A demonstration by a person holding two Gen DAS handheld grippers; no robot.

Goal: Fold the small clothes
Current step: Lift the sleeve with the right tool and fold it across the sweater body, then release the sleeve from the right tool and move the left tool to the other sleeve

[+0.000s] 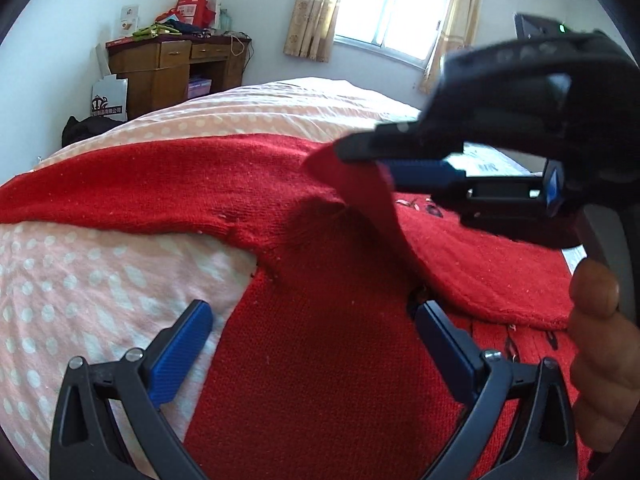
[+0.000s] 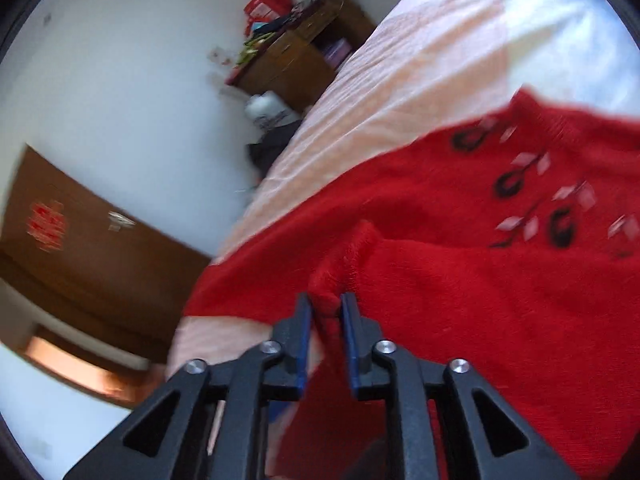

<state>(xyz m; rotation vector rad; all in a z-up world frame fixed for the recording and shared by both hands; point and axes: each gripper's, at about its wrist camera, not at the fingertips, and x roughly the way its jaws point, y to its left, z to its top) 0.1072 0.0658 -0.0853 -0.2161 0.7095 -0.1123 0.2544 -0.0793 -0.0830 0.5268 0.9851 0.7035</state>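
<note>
1. Two sets of tongs here. The red sweater (image 1: 320,380) is spread flat on the bed (image 1: 80,300), which has a pink sheet with white dots. One arm of the sweater runs off to the left edge of the left wrist view.
2. The left tongs (image 1: 316,352) are spread wide, holding nothing. One blue pad is over the bare sheet and the other is over the sweater, right at the edge of the folded-over sleeve (image 1: 460,276). Can't tell if that pad actually touches the knit.
3. The right tongs (image 1: 360,160) are clamped on the cuff end of that sleeve, holding it up off the sweater's body. The rest of the sleeve slopes down and lies across the front.
4. The right wrist view is pretty smeared. You can see the pads close together with a bunch of red knit between them, but how hard they press is tough to judge there. It's the other camera, with the cloth hanging from them, that shows the hold.
5. The right hand (image 1: 600,368) is cut off at the frame edge, so only a thumb and some curled fingers on the handle show.
6. The black and pale pattern on the sweater's front is blurred, and the tongs and sleeve cover part of it in the left view.
7. In the background there's a wooden bench (image 1: 168,64) with drawers, piled with stuff too small to make out, and a bright window (image 1: 392,4) that's washed out.
</note>
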